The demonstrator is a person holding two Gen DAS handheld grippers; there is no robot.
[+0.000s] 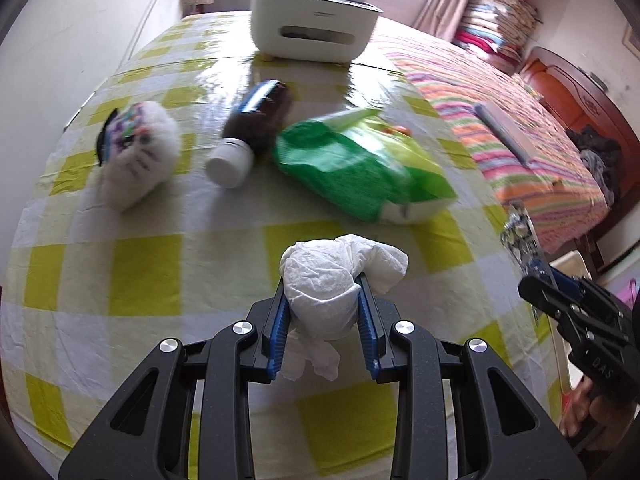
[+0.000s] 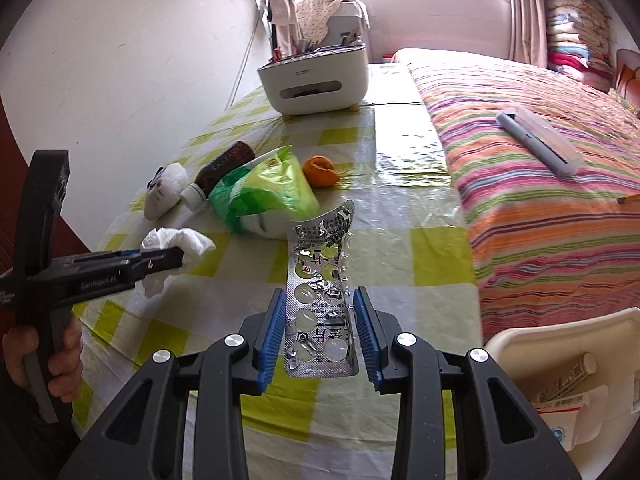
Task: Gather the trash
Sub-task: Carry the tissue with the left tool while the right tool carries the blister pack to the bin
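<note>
My left gripper [image 1: 323, 280] is shut on a crumpled white tissue [image 1: 340, 276], held above the yellow-checked tablecloth [image 1: 140, 264]. The same tissue [image 2: 176, 242] and the left gripper [image 2: 182, 258] show at the left of the right wrist view. My right gripper [image 2: 319, 294] is shut on a used silver blister pack [image 2: 320, 292], which stands up between the blue pads. That pack [image 1: 518, 228] and the right gripper [image 1: 536, 292] appear at the right edge of the left wrist view. A cream bin [image 2: 552, 336] at lower right holds a tube and paper scraps.
On the table lie a green wipes pack [image 2: 264, 196], a brown bottle [image 2: 218, 176] on its side, a white fluffy toy [image 2: 166, 190], an orange peel [image 2: 320, 170] and a white organiser box [image 2: 316, 80]. A striped bed [image 2: 540, 184] adjoins on the right.
</note>
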